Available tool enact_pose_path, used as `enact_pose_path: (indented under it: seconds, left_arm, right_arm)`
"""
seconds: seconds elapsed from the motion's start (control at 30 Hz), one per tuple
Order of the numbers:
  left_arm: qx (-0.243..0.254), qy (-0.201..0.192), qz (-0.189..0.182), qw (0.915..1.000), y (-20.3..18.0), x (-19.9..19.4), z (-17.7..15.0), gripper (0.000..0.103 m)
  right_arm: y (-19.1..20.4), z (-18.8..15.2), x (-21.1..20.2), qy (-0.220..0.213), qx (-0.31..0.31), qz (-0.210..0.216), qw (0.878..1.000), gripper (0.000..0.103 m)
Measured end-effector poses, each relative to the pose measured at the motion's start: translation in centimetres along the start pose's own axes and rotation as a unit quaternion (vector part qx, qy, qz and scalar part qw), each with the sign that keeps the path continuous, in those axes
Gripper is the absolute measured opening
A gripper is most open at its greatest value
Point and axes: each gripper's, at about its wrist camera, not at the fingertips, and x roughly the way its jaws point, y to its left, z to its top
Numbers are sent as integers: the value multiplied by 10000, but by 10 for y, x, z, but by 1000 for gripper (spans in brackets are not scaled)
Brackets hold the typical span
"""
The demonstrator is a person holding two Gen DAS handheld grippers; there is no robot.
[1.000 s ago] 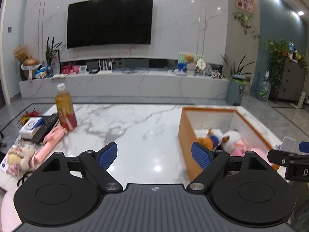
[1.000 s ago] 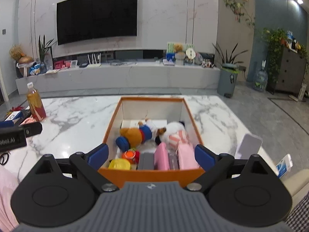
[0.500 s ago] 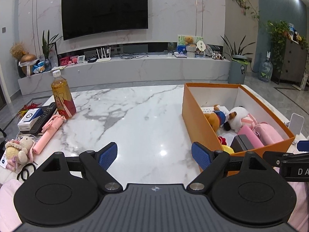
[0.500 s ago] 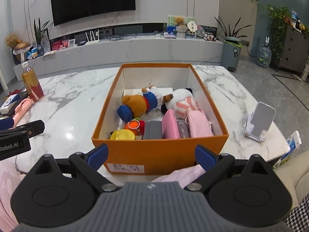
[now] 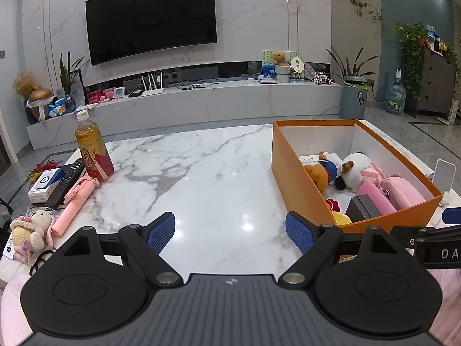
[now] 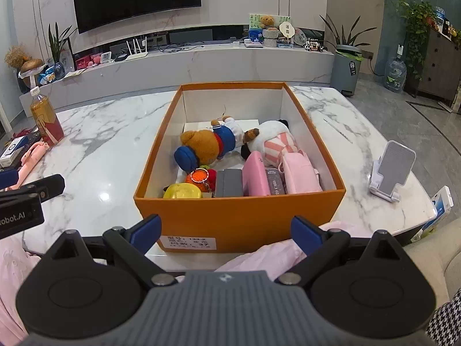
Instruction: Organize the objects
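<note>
Likely next, the pink stick [image 5: 75, 203] lies at the bench's [image 5: 207, 173] left edge, long axis near-to-far, nearer the left gripper [image 5: 230, 232] than the right gripper [image 6: 226, 232], both jaws spread and empty, box [image 6: 239, 219] far right.

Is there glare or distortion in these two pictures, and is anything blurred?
Left wrist view: small bright lamp reflections on the marble table, fisheye bending of the TV, sharp focus on the bottle. Right wrist view: a similar glare spot on the table, curved edges on the box, dark corners, no motion blur visible.
</note>
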Motion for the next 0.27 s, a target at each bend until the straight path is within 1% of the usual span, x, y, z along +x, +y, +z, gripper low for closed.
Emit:
enact_pose_path:
  seconds: [0.13,0.27]
  left_arm:
    - [49,-32,-6,10000,1,0,0,99]
    - [-10,3,-22,10000,4,1,-1,99]
  right_arm:
    - [-1,0,2,36,27,6,10000,96]
    - [-1,-1,3,72,12,21,10000,96]
